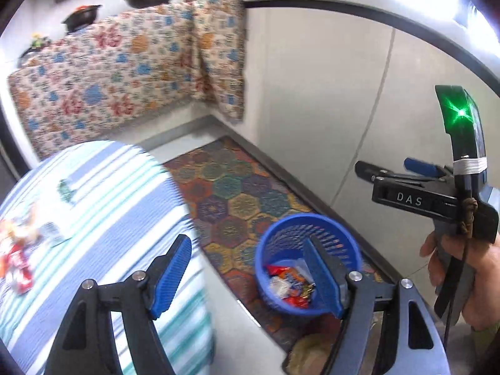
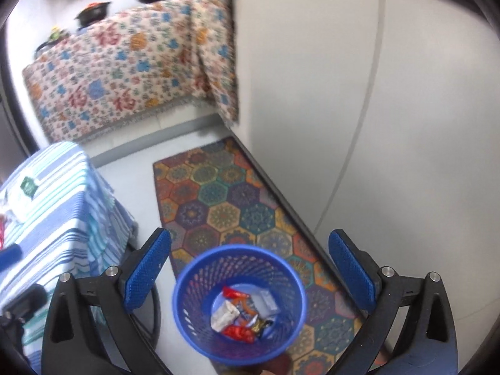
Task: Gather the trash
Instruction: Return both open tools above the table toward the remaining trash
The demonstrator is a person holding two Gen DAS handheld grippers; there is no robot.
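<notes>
Right wrist: gripper [image 2: 248, 270] open over bin [image 2: 239, 303] w/ wrappers [image 2: 242, 317].

Pale floor [image 2: 131, 168] before me carries a hexagon-patterned rug [image 2: 231, 200] along a plain white wall [image 2: 343, 93], floral cloth [image 2: 125, 72] behind

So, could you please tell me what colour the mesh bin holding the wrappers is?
The mesh bin is bright blue, clearest in the right wrist view.
</notes>
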